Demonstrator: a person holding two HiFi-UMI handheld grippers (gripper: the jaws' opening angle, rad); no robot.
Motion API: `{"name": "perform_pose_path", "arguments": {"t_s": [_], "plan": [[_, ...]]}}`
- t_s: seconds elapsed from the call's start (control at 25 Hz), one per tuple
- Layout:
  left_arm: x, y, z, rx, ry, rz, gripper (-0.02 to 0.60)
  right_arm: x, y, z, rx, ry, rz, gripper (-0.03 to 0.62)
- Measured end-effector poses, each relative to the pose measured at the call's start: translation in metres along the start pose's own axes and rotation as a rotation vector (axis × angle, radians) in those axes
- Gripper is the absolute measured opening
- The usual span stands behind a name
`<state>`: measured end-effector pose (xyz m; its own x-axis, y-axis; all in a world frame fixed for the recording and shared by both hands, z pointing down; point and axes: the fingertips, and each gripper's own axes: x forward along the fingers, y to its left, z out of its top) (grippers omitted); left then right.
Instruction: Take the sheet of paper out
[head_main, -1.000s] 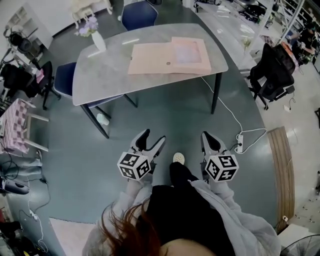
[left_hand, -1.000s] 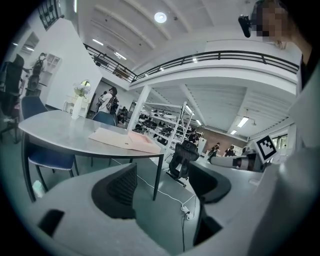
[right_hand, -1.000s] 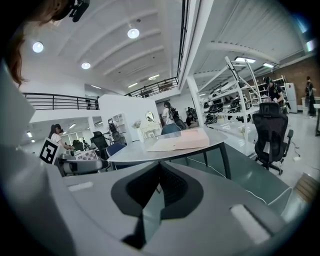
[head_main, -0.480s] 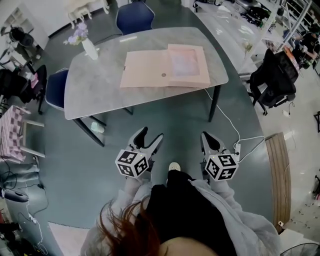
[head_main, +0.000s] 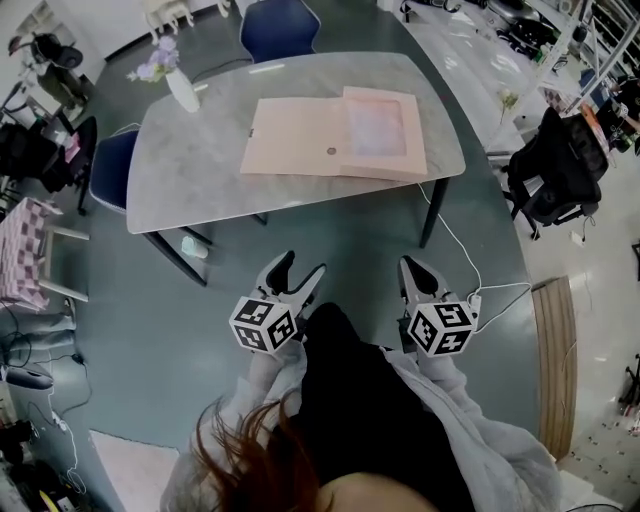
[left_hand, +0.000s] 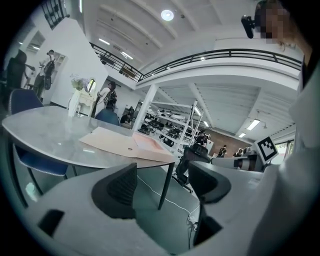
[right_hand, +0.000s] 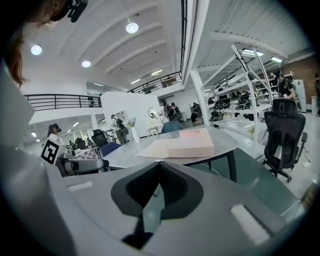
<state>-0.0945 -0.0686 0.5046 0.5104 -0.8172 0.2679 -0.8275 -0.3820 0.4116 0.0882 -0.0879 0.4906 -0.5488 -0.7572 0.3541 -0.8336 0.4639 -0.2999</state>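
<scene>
An open pink box folder (head_main: 300, 138) lies on the grey table (head_main: 190, 170), its lid flapped to the left. In its tray on the right lies a pale sheet of paper (head_main: 377, 127). Both grippers hang over the floor, well short of the table. My left gripper (head_main: 298, 270) is open with nothing between its fingers. My right gripper (head_main: 411, 268) is shut on nothing. The left gripper view shows the left gripper (left_hand: 162, 175), with the folder (left_hand: 132, 146) far beyond it. In the right gripper view the right gripper (right_hand: 159, 167) sits below the distant folder (right_hand: 182, 144).
A white vase with flowers (head_main: 182, 88) stands at the table's far left corner. Blue chairs (head_main: 278, 25) sit behind and left of the table. A black office chair (head_main: 560, 170) is to the right. A white cable and power strip (head_main: 478, 290) lie on the floor.
The person has stepped a little closer to the table, and a leg now swings forward between the grippers. Both grippers keep their states.
</scene>
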Motion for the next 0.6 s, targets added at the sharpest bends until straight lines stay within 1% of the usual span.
{"name": "perform_pose_path", "arguments": {"t_s": [0.24,0.44,0.6], "plan": [[0.003,0.004,-0.005,-0.01,0.009,0.026,0.311,0.0,-0.005,-0.007,0.011,0.012,0.008,0.008],[0.022,0.001,0.002,0.006,0.014,0.004,0.311,0.008,-0.023,0.003,0.025,-0.006,-0.014,0.008],[0.043,0.006,0.018,0.019,0.01,-0.01,0.311,0.024,-0.029,0.018,0.021,-0.02,-0.011,0.008]]}}
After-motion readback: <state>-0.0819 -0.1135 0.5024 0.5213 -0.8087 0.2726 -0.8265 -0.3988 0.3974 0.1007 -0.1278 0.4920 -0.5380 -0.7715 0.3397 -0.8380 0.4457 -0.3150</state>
